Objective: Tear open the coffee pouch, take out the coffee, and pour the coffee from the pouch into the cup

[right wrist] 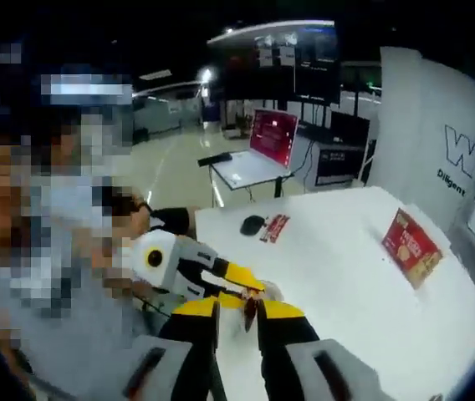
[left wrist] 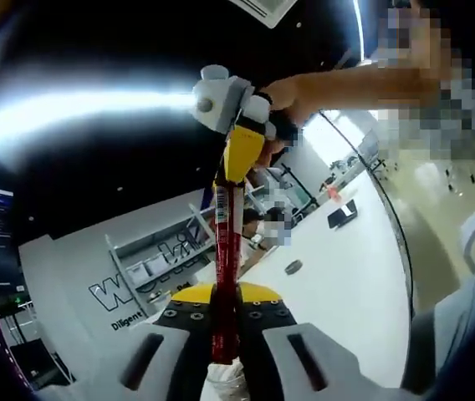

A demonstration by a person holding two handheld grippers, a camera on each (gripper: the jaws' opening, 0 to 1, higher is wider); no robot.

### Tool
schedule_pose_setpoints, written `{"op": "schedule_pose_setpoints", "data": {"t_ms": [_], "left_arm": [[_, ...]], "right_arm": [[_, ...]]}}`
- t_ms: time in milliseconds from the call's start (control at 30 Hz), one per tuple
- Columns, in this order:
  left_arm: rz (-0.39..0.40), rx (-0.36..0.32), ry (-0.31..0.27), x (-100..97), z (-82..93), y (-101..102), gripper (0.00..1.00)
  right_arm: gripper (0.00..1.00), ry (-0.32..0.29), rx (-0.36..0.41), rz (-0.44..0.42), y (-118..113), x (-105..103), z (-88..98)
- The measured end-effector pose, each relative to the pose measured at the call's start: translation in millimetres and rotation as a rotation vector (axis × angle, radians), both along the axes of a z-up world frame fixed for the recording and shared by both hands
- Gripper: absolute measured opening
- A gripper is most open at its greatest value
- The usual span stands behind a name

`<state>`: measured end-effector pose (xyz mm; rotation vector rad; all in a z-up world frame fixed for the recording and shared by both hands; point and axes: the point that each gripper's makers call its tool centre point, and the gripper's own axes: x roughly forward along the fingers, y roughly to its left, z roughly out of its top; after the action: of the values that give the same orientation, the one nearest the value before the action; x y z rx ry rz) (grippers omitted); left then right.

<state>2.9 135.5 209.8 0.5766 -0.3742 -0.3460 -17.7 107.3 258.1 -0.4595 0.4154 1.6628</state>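
Both grippers, left [left wrist: 225, 330] and right [right wrist: 237, 322], are clamping opposite ends of the thin, limp coffee pouch [left wrist: 225, 251]; it probably tears best near its tip

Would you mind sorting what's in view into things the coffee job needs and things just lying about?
Job: coffee pouch, gripped at both ends by the left gripper and the right gripper; white cup.

Lying about: red box, small red packet, black round object, laptop.

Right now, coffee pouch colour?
Red coffee pouch, with a white printed patch near its top; clearest in the left gripper view.
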Motion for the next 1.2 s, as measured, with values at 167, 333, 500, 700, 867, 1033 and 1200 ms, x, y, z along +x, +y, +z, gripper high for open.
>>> {"op": "schedule_pose_setpoints", "data": {"t_ms": [167,333,500,700,867,1033,1200], "left_arm": [[0.002,-0.002,0.0,-0.3,0.0,0.8,0.11],[0.003,-0.006,-0.006,-2.2,2.4,1.8,0.11],[0.004,-0.007,-0.003,-2.3,1.7,2.6,0.11],[-0.001,0.0,0.004,-1.9,-1.2,0.9,0.11],[-0.002,0.003,0.005,-1.8,-1.3,0.6,0.11],[-0.001,0.005,0.006,-1.6,-1.3,1.8,0.11],[-0.003,0.004,0.006,-1.1,-1.3,2.7,0.12]], "right_arm": [[0.24,0.019,0.332,-0.055,-3.8,2.6,16.9],[0.28,0.008,0.591,-0.161,-9.0,17.2,14.7],[0.27,0.013,0.777,-0.253,-3.9,17.9,0.2],[0.23,0.04,0.888,-0.331,4.0,24.3,-15.8],[0.21,0.064,0.919,-0.324,12.2,22.8,-18.5],[0.16,0.062,0.946,-0.336,17.9,20.7,-12.7],[0.11,0.04,0.946,-0.351,17.8,20.5,-12.4]]}}
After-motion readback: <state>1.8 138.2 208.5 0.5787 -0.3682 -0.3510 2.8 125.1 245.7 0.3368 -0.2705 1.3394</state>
